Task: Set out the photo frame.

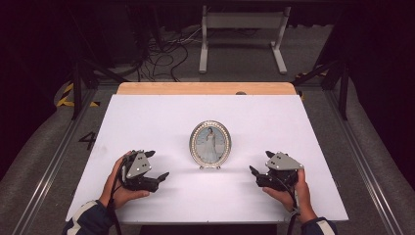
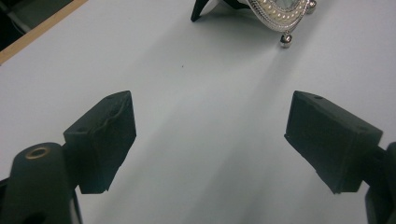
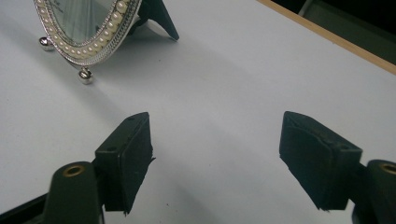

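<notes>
An oval silver picture frame (image 1: 210,144) edged with pearls stands upright in the middle of the white tabletop (image 1: 161,112), holding a photo of a figure in a white dress. Its lower rim and ball foot (image 2: 286,39) appear at the top of the left gripper view, and its pearl rim (image 3: 88,42) with a black back stand at the top left of the right gripper view. My left gripper (image 1: 157,165) rests on the table left of the frame, open and empty. To the frame's right sits my right gripper (image 1: 261,162), also open and empty.
The white sheet covers a wooden table whose far edge (image 1: 205,88) shows bare. Beyond it are a white stand (image 1: 242,34) and loose cables (image 1: 166,54) on the floor. Metal rails (image 1: 54,156) run along both sides.
</notes>
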The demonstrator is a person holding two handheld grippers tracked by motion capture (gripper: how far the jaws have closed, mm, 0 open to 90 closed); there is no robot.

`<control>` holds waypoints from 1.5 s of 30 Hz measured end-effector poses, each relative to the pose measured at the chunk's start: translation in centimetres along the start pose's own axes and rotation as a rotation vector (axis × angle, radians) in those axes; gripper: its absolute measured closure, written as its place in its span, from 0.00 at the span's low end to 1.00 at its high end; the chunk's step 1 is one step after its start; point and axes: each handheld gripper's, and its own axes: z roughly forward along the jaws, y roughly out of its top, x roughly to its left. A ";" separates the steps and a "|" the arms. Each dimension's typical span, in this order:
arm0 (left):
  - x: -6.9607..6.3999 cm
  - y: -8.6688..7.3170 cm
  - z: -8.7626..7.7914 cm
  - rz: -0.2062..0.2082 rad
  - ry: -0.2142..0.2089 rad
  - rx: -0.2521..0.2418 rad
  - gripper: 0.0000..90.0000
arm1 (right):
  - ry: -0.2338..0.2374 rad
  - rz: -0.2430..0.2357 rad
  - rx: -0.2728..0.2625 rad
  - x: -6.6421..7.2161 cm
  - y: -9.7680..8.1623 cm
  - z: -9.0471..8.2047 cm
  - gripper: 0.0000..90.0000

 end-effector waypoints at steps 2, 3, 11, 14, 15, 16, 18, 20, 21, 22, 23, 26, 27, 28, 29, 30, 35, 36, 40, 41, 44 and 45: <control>0.1 -0.3 -0.3 0.000 0.003 0.003 0.17 | -0.001 0.003 0.002 -0.1 -0.2 -0.1 0.26; 0.2 -0.5 -0.4 0.000 0.004 0.005 0.17 | 0.001 0.005 0.003 -0.2 -0.4 -0.2 0.26; 0.8 -1.9 -1.4 -0.034 0.021 0.010 0.13 | -0.029 0.019 -0.012 -1.0 -1.6 -1.2 0.23; 1.0 -2.6 -1.8 -0.043 0.034 0.023 0.12 | -0.043 0.035 -0.013 -1.5 -2.4 -1.7 0.23; 1.1 -2.8 -2.0 -0.048 0.034 0.023 0.11 | -0.046 0.039 -0.012 -1.7 -2.7 -1.9 0.23; 1.1 -3.0 -2.2 -0.048 0.038 0.024 0.11 | -0.055 0.045 -0.011 -1.9 -2.9 -2.0 0.23; 1.2 -3.3 -2.6 -0.060 0.038 0.018 0.10 | -0.062 0.057 -0.010 -2.2 -3.4 -2.4 0.22; 1.4 -3.7 -2.9 -0.071 0.046 0.013 0.09 | -0.070 0.068 -0.010 -2.5 -3.8 -2.7 0.21; 1.4 -3.9 -3.1 -0.077 0.048 0.013 0.09 | -0.072 0.072 -0.010 -2.6 -4.0 -2.8 0.21; 1.5 -4.1 -3.3 -0.082 0.051 0.014 0.09 | -0.076 0.072 -0.010 -2.7 -4.2 -3.0 0.21; 1.5 -4.3 -3.5 -0.091 0.053 0.011 0.09 | -0.081 0.075 -0.008 -2.8 -4.3 -3.1 0.21; 1.7 -4.8 -3.9 -0.095 0.056 0.014 0.08 | -0.085 0.092 -0.003 -3.1 -4.8 -3.4 0.19; 1.8 -5.4 -4.4 -0.106 0.064 0.013 0.08 | -0.096 0.092 0.008 -3.2 -5.3 -3.5 0.18; 1.9 -5.7 -4.6 -0.112 0.064 0.013 0.08 | -0.097 0.094 0.011 -3.2 -5.4 -3.5 0.18; 2.0 -5.9 -4.9 -0.123 0.068 0.012 0.08 | -0.099 0.096 0.013 -3.2 -5.6 -3.6 0.18; 2.0 -6.2 -5.1 -0.131 0.075 0.012 0.08 | -0.098 0.099 0.011 -3.2 -5.7 -3.6 0.18; 2.4 -7.1 -6.0 -0.164 0.085 -0.003 0.08 | -0.096 0.114 0.005 -3.3 -6.2 -3.9 0.18; 2.5 -7.2 -6.1 -0.169 0.088 -0.005 0.08 | -0.095 0.115 0.006 -3.2 -6.3 -3.9 0.18; 2.6 -7.6 -6.3 -0.176 0.094 0.000 0.08 | -0.095 0.113 0.002 -3.2 -6.4 -4.0 0.18; 2.6 -7.5 -6.3 -0.174 0.098 0.000 0.08 | -0.097 0.112 0.001 -3.2 -6.4 -4.0 0.18; 2.5 -7.5 -6.3 -0.159 0.095 0.004 0.08 | -0.101 0.111 -0.003 -3.2 -6.3 -4.0 0.18; 2.4 -7.5 -6.3 -0.164 0.095 0.004 0.08 | -0.100 0.111 -0.004 -3.1 -6.2 -4.0 0.18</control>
